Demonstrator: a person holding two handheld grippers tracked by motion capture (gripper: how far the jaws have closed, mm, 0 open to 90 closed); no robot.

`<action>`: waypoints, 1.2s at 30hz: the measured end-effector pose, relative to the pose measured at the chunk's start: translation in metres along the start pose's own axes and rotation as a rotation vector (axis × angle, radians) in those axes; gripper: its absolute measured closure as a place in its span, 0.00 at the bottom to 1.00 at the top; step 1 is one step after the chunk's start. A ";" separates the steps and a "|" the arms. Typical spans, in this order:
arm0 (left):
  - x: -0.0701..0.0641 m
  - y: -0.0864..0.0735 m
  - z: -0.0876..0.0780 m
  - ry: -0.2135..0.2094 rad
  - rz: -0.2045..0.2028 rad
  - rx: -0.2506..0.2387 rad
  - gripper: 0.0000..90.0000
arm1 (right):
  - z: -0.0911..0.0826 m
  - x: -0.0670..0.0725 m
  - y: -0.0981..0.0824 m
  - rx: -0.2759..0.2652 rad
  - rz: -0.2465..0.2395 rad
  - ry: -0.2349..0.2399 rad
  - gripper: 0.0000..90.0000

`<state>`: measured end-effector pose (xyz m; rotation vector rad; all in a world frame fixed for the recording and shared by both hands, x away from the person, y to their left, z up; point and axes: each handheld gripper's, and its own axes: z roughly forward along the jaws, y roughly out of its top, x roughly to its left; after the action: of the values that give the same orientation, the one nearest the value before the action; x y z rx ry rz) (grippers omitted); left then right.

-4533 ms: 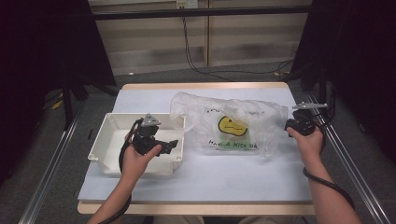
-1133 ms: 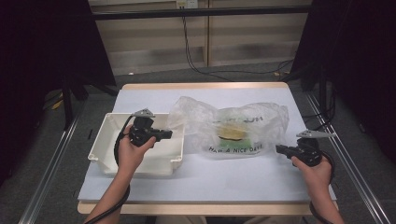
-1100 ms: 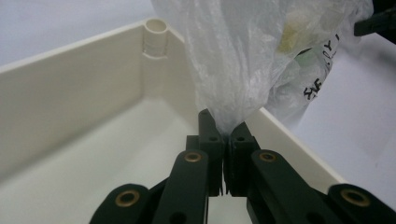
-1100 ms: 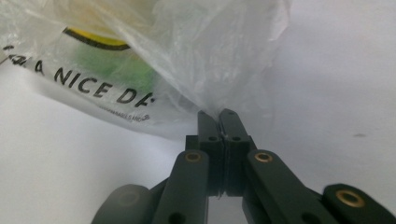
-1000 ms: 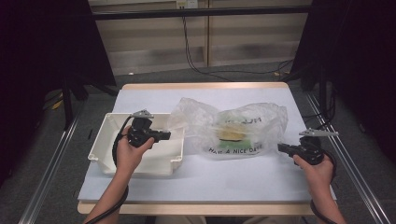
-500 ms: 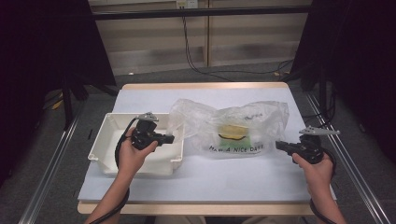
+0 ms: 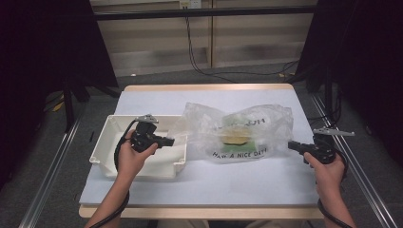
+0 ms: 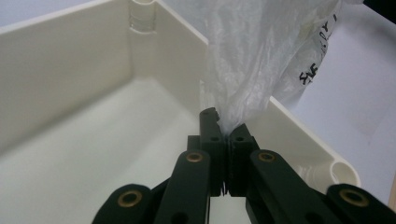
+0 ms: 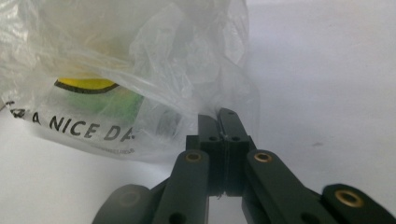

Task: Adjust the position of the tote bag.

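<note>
Even overhead light falls on the pale tabletop, while the surroundings in the high view sink into darkness. Shadows are soft. Both gripper views are bright but soft: the near black links are blurred, and the bag shows mild glare.

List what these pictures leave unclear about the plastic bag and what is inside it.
- Contents of the plastic bag: high view, a yellow-green patch, too small and veiled by crinkled film; right gripper view, blurred.
- Printed text: right gripper view, cut off by a fold.
- Bag film between the left gripper jaws: left gripper view, hidden by them.
</note>
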<state>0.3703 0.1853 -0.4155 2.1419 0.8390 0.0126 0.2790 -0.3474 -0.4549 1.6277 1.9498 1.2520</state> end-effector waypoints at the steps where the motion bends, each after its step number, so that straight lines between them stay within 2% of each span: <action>1: 0.000 0.000 0.000 -0.003 -0.001 0.000 0.99 | 0.000 -0.001 0.000 -0.002 0.001 0.002 1.00; 4: -0.001 0.000 0.000 -0.001 0.003 0.005 0.99 | 0.000 -0.001 0.001 -0.009 0.000 0.001 1.00; 9: -0.007 0.001 0.003 -0.011 0.021 0.021 0.99 | 0.002 0.010 0.004 -0.012 -0.053 0.022 0.97; 12: -0.010 0.002 0.005 -0.027 0.022 0.020 0.99 | 0.004 0.019 0.007 -0.003 -0.084 0.036 0.90; 14: -0.010 0.002 0.005 -0.028 0.025 0.019 0.99 | 0.005 0.025 0.008 0.002 -0.101 0.022 0.78; 16: -0.012 0.002 0.005 -0.025 0.026 0.018 0.99 | 0.005 0.030 0.009 0.010 -0.117 0.013 0.72; 18: -0.012 0.002 0.005 -0.030 0.026 0.019 0.99 | 0.004 0.033 0.010 0.010 -0.123 0.006 0.57; 20: -0.012 0.002 0.006 -0.036 0.028 0.018 0.99 | 0.001 0.035 0.010 0.017 -0.132 0.000 0.52; 21: -0.013 0.002 0.006 -0.033 0.027 0.024 0.99 | -0.001 0.036 0.010 0.018 -0.132 -0.011 0.43; 23: -0.014 0.002 0.007 -0.035 0.028 0.023 0.99 | -0.006 0.038 0.009 0.015 -0.146 -0.021 0.43; 25: -0.015 0.002 0.008 -0.041 0.032 0.021 0.99 | -0.010 0.040 0.009 0.018 -0.161 -0.031 0.39; 28: -0.017 0.004 0.008 -0.042 0.035 0.022 0.99 | -0.016 0.045 0.010 0.007 -0.178 -0.028 0.37; 34: -0.018 0.006 0.009 -0.040 0.040 0.016 0.98 | -0.017 0.052 0.009 -0.007 -0.178 0.001 0.35; 36: -0.018 0.008 0.011 -0.051 0.042 0.016 0.98 | -0.016 0.056 0.008 -0.007 -0.186 0.013 0.33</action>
<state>0.3638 0.1637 -0.4129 2.1653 0.7663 -0.0273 0.2556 -0.3036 -0.4240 1.4014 2.0487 1.1978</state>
